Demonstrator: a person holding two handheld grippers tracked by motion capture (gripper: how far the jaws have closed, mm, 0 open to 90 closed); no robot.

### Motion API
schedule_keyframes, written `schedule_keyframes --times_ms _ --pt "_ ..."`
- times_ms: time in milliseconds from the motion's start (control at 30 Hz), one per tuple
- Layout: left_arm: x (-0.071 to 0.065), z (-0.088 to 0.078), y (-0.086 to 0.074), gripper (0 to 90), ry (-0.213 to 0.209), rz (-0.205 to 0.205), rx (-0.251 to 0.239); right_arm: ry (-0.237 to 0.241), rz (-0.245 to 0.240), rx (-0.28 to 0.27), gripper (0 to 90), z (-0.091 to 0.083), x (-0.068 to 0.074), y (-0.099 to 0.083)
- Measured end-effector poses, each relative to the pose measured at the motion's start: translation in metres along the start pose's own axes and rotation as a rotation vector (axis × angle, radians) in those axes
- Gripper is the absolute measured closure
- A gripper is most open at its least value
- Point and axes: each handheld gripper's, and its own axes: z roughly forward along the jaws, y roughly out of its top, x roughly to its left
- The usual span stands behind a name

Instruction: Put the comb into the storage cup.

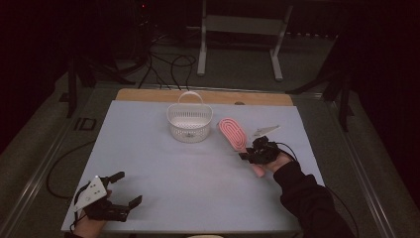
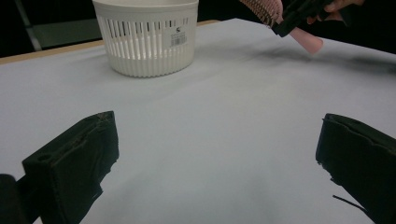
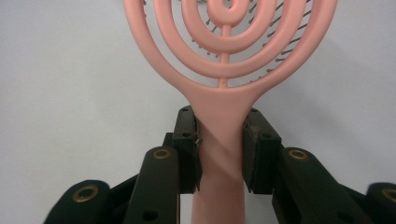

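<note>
Pale tabletop (image 1: 163, 168), right hand-held gripper (image 1: 251, 151) clamped on pink hairbrush (image 1: 233, 133) handle, left hand-held gripper (image 1: 126, 188) spread wide, empty

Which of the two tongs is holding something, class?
The right tongs: they clamp the handle of the pink hairbrush. The left tongs are spread wide open near the table's front edge.

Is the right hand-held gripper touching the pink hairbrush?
Touching. The right gripper view shows the right hand-held gripper with both pads pressed against the handle of the pink hairbrush.
</note>
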Motion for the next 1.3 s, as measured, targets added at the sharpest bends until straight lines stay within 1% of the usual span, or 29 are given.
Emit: schedule_keyframes --times_ms 67,100,133,233,300,333,367,433,567,600,733,767,800,867,933,1067,1133,1200,1300 --pt "0.0 0.0 0.0 0.2 0.0 0.0 0.002 0.003 0.002 -0.025 70.3 -0.001 0.001 -0.001" --pt "0.0 0.0 0.0 0.2 0.001 0.0 0.002 0.024 0.01 -0.041 70.3 -0.002 0.001 -0.003" --pt "0.0 0.0 0.0 0.2 0.0 0.001 0.001 0.021 0.013 -0.051 70.2 -0.002 0.002 -0.003" --pt "0.0 0.0 0.0 0.2 0.0 -0.001 0.002 0.034 0.011 -0.095 70.2 -0.004 0.003 -0.006" --pt "0.0 0.0 0.0 0.2 0.001 -0.001 0.002 0.057 0.017 -0.129 70.2 -0.005 0.003 -0.008" --pt "0.0 0.0 0.0 0.2 0.0 -0.001 0.002 0.052 0.019 -0.141 70.2 -0.006 0.004 -0.008" --pt "0.0 0.001 0.0 0.2 -0.001 -0.001 0.003 0.058 0.015 -0.162 70.2 -0.006 0.005 -0.009" --pt "0.0 0.001 0.0 0.2 0.0 -0.003 0.004 0.062 0.013 -0.186 70.2 -0.008 0.007 -0.009" --pt "0.001 0.0 0.0 0.2 0.0 -0.003 0.003 0.086 0.011 -0.218 70.2 -0.009 0.009 -0.012" --pt "0.001 0.0 0.0 0.2 0.001 -0.004 0.004 0.082 0.01 -0.225 70.2 -0.01 0.01 -0.012" --pt "0.0 0.0 0.0 0.2 0.0 -0.004 0.003 0.099 0.019 -0.284 70.2 -0.014 0.011 -0.019" --pt "0.001 0.0 -0.001 0.2 0.001 -0.003 0.005 0.096 0.018 -0.299 70.2 -0.015 0.011 -0.02" --pt "0.0 0.0 -0.001 0.2 0.0 -0.004 0.005 0.107 0.02 -0.315 70.2 -0.016 0.011 -0.022" --pt "0.0 0.0 0.0 0.2 0.002 -0.002 0.006 0.105 0.015 -0.332 70.2 -0.017 0.011 -0.024" --pt "0.001 0.001 0.0 0.2 0.001 -0.004 0.005 0.115 0.007 -0.356 70.2 -0.018 0.012 -0.027" --pt "0.001 0.001 0.0 0.2 0.002 -0.004 0.005 0.126 0.008 -0.402 70.2 -0.02 0.013 -0.033" --pt "0.001 0.001 -0.001 0.2 0.001 -0.007 0.006 0.12 0.002 -0.413 70.2 -0.02 0.014 -0.035" --pt "0.0 0.001 -0.001 0.2 0.002 -0.005 0.006 0.127 -0.002 -0.426 70.2 -0.022 0.015 -0.038" --pt "0.001 0.001 -0.001 0.2 0.001 -0.006 0.005 0.117 -0.019 -0.443 70.1 -0.025 0.017 -0.041"
